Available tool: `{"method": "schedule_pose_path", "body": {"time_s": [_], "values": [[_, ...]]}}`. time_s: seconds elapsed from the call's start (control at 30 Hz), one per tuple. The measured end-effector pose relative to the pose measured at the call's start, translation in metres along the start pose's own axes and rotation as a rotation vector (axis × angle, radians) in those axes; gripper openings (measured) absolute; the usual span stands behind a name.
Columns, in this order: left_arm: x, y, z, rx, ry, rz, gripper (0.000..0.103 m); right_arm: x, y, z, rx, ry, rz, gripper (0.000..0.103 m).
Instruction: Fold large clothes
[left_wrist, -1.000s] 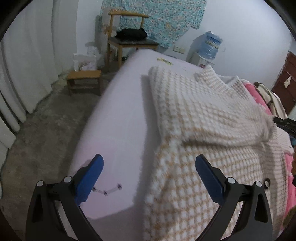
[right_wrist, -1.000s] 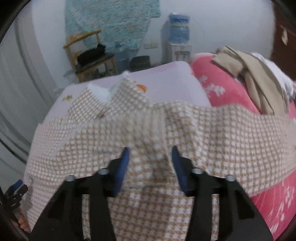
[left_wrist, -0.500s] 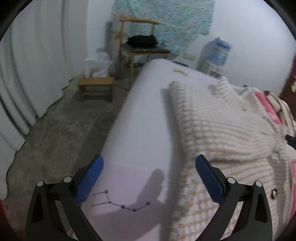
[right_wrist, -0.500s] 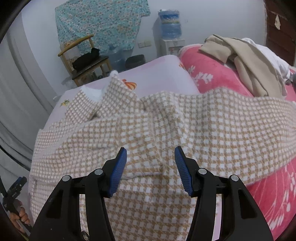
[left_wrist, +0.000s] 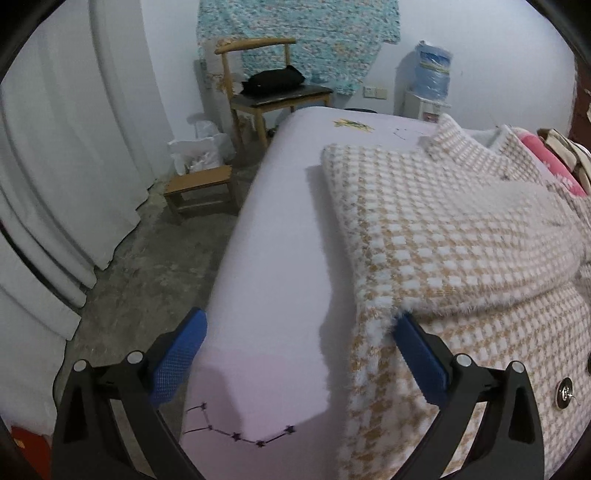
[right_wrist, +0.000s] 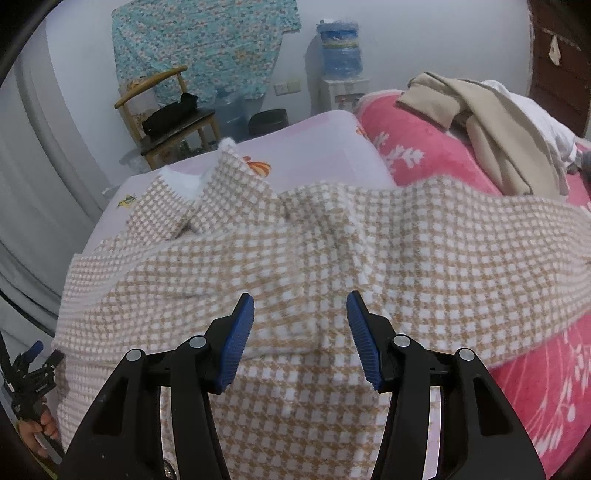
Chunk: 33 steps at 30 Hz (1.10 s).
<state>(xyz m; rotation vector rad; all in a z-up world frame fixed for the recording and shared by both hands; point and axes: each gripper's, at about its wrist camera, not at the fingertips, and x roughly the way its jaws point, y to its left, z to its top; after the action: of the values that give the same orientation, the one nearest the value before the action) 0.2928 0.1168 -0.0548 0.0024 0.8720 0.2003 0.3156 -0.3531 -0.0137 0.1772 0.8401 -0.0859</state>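
Observation:
A large fuzzy tan-and-white checked coat (left_wrist: 443, 236) lies spread on the lilac bed (left_wrist: 273, 258), with one sleeve folded across its front. My left gripper (left_wrist: 299, 358) is open and empty over the bed's left edge; its right pad (left_wrist: 417, 358) is at the fuzzy cuff of the sleeve. In the right wrist view the coat (right_wrist: 332, 258) fills the middle, collar at the far end. My right gripper (right_wrist: 299, 339) is open and empty just above a fold of the coat. The left gripper (right_wrist: 29, 369) shows at the far left there.
A wooden chair with a black bag (left_wrist: 273, 85), a small stool (left_wrist: 199, 184) and white curtains (left_wrist: 74, 147) stand left of the bed. A pink blanket (right_wrist: 443, 155) with beige clothes (right_wrist: 487, 122) lies on the right. A water dispenser (right_wrist: 340, 62) stands at the wall.
My left gripper has drawn back toward the bed's left edge and off the coat. My right gripper has opened wider, letting go of the coat fold, and has lifted slightly.

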Motion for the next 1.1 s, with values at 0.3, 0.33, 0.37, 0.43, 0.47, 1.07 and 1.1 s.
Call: {"method": "schedule_pose_path", "body": {"time_s": [0.3, 0.33, 0.37, 0.43, 0.47, 1.07, 1.1], "values": [[0.003, 0.013, -0.012, -0.059, 0.041, -0.007, 0.099, 0.001, 0.015, 0.002, -0.031, -0.025, 0.021, 0.042], [0.003, 0.014, -0.014, -0.062, 0.043, -0.012, 0.099, 0.001, 0.019, 0.003, -0.039, -0.03, 0.029, 0.038], [0.002, 0.015, -0.015, -0.068, 0.04, -0.019, 0.099, 0.002, 0.025, 0.003, -0.054, -0.034, 0.045, 0.034], [-0.001, 0.018, -0.016, -0.07, 0.038, -0.035, 0.099, 0.007, 0.039, 0.003, -0.096, -0.029, 0.068, 0.032], [-0.004, 0.019, -0.017, -0.069, 0.035, -0.045, 0.099, 0.011, 0.045, 0.002, -0.121, -0.023, 0.073, 0.031], [-0.044, -0.024, 0.068, -0.025, -0.11, -0.408, 0.099, 0.024, -0.003, 0.017, 0.046, 0.062, 0.114, 0.028], [-0.035, -0.033, 0.073, -0.01, -0.096, -0.414, 0.099, 0.025, 0.0, 0.017, 0.033, 0.066, 0.119, 0.028]]}}
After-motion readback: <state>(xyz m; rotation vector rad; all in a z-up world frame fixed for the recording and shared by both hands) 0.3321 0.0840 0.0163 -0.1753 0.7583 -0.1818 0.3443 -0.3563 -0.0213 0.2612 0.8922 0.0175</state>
